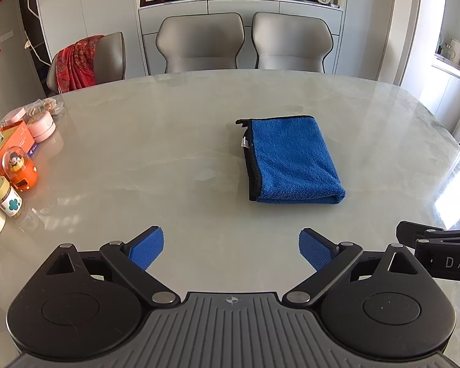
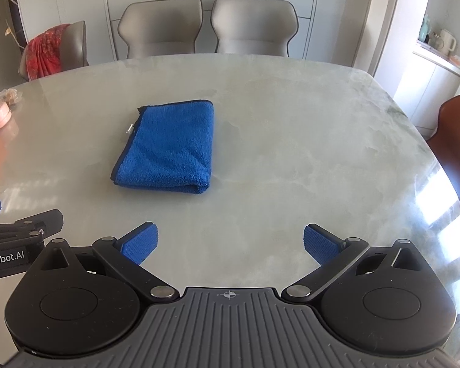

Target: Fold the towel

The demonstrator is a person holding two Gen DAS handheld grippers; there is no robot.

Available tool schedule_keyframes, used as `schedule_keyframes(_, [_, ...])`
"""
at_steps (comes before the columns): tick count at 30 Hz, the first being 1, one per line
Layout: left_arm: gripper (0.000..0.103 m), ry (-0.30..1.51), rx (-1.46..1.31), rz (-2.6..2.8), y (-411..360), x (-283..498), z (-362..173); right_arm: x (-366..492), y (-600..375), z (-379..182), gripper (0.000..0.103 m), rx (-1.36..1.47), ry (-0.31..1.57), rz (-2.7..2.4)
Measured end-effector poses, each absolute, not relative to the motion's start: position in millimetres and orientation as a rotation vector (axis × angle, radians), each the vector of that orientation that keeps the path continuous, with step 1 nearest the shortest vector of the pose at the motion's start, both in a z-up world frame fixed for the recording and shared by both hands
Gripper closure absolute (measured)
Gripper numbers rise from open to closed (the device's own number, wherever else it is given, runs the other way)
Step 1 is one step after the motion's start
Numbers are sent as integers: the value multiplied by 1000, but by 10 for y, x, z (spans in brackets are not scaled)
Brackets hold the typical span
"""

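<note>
A blue towel (image 1: 293, 159) with a black hem lies folded into a compact rectangle on the pale marble table (image 1: 138, 153). It also shows in the right wrist view (image 2: 168, 147), left of centre. My left gripper (image 1: 231, 250) is open and empty, held above the table short of the towel's near edge. My right gripper (image 2: 231, 247) is open and empty, near and to the right of the towel. Each gripper's body shows at the edge of the other's view.
Boxes, jars and an orange toy (image 1: 20, 168) crowd the table's left edge. Two grey chairs (image 1: 199, 46) stand at the far side, one with a red cloth (image 1: 76, 61) at the left. A brown chair (image 2: 457, 141) stands at the right.
</note>
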State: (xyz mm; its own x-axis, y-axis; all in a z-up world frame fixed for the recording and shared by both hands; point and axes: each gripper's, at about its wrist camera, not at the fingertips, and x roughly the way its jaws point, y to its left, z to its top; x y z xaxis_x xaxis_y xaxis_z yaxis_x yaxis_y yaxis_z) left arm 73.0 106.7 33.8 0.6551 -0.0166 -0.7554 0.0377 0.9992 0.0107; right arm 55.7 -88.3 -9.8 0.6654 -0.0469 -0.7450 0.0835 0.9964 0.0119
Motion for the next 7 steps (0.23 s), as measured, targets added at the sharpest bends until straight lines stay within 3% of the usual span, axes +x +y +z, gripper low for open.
schedule_keyframes(7, [5, 824, 56, -27, 1028, 683, 355, 572, -876, -108, 1, 42, 844, -66])
